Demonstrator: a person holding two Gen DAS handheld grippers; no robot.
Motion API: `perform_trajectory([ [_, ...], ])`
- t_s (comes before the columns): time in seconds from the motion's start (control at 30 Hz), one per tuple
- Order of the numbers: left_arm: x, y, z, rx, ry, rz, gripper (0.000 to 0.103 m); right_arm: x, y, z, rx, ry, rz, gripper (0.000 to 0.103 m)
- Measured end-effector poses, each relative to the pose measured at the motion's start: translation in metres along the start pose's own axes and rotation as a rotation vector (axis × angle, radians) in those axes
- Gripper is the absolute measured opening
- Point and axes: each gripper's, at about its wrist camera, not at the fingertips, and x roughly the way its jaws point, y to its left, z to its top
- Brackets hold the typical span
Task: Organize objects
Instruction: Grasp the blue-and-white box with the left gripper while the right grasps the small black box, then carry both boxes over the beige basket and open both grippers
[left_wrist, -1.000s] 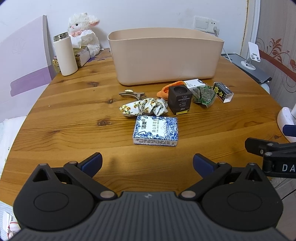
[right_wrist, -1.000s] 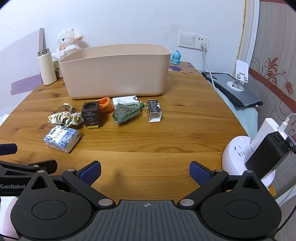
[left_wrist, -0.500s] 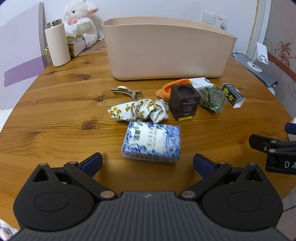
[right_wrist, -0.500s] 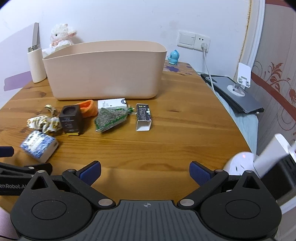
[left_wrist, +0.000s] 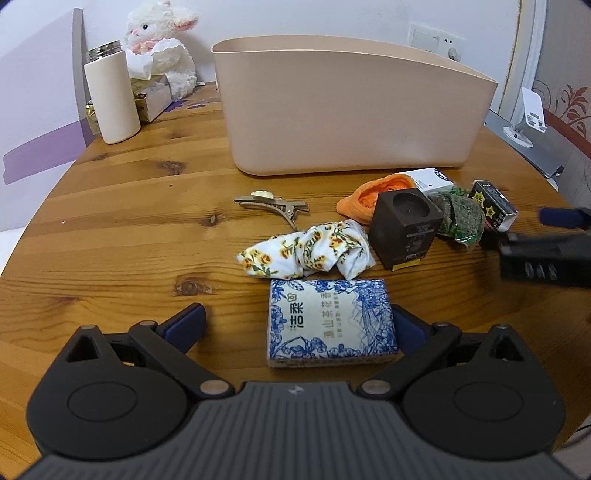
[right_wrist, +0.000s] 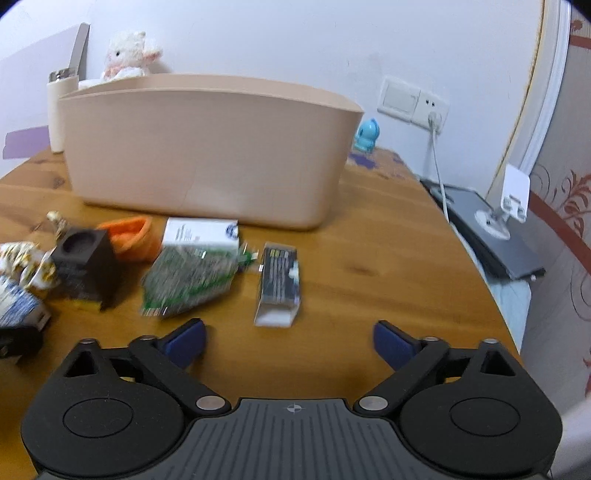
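My left gripper (left_wrist: 295, 326) is open with a blue-and-white patterned box (left_wrist: 330, 326) lying between its fingers; its right side is close to the right finger. Beyond it lie a floral cloth (left_wrist: 308, 251), a hair clip (left_wrist: 273, 205), a dark brown box (left_wrist: 404, 227), an orange cloth (left_wrist: 364, 197), a white box (left_wrist: 428, 179), a green packet (left_wrist: 461, 219) and a black starred box (left_wrist: 493, 205). A large beige bin (left_wrist: 351, 118) stands behind them. My right gripper (right_wrist: 290, 341) is open and empty, just short of the black box (right_wrist: 279, 280) and green packet (right_wrist: 192, 280).
A white bottle (left_wrist: 110, 96), a plush lamb (left_wrist: 159, 40) and a tissue box stand at the table's back left. A laptop with a phone stand (right_wrist: 491, 229), a wall socket with cable and a small blue figure (right_wrist: 367, 134) are at the right. The right gripper's fingers show in the left view (left_wrist: 546, 245).
Both grippers moved forward toward the objects. The left one now has the blue-and-white box between its open fingers. The right one neared the black box and green packet.
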Motion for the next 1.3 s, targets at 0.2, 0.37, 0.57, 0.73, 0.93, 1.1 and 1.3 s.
perform_trajectory([
  [0.2, -0.005, 0.005, 0.005, 0.031, -0.005, -0.041, 0.065, 0.01, -0.001, 0.014, 0.034, -0.001, 0.045, 0.046],
  [0.37, -0.011, 0.011, 0.003, 0.019, 0.005, -0.066, 0.065, 0.001, 0.011, 0.014, 0.001, 0.013, 0.04, 0.022],
  [0.57, -0.041, 0.019, 0.003, 0.018, -0.046, -0.078, 0.065, -0.03, 0.007, 0.016, 0.051, 0.01, 0.063, 0.022],
  [0.73, -0.075, 0.029, 0.025, 0.029, -0.157, -0.085, 0.065, -0.069, 0.006, 0.034, 0.044, -0.076, 0.057, 0.022],
  [0.93, -0.089, 0.035, 0.074, 0.033, -0.298, -0.05, 0.065, -0.099, 0.001, 0.073, 0.054, -0.203, 0.054, 0.022],
  [1.1, -0.082, 0.032, 0.123, 0.041, -0.35, -0.051, 0.065, -0.098, -0.007, 0.105, 0.056, -0.275, 0.04, 0.022],
  [1.3, -0.042, 0.018, 0.18, 0.037, -0.318, -0.052, 0.065, -0.067, -0.009, 0.143, 0.039, -0.285, 0.045, 0.022],
])
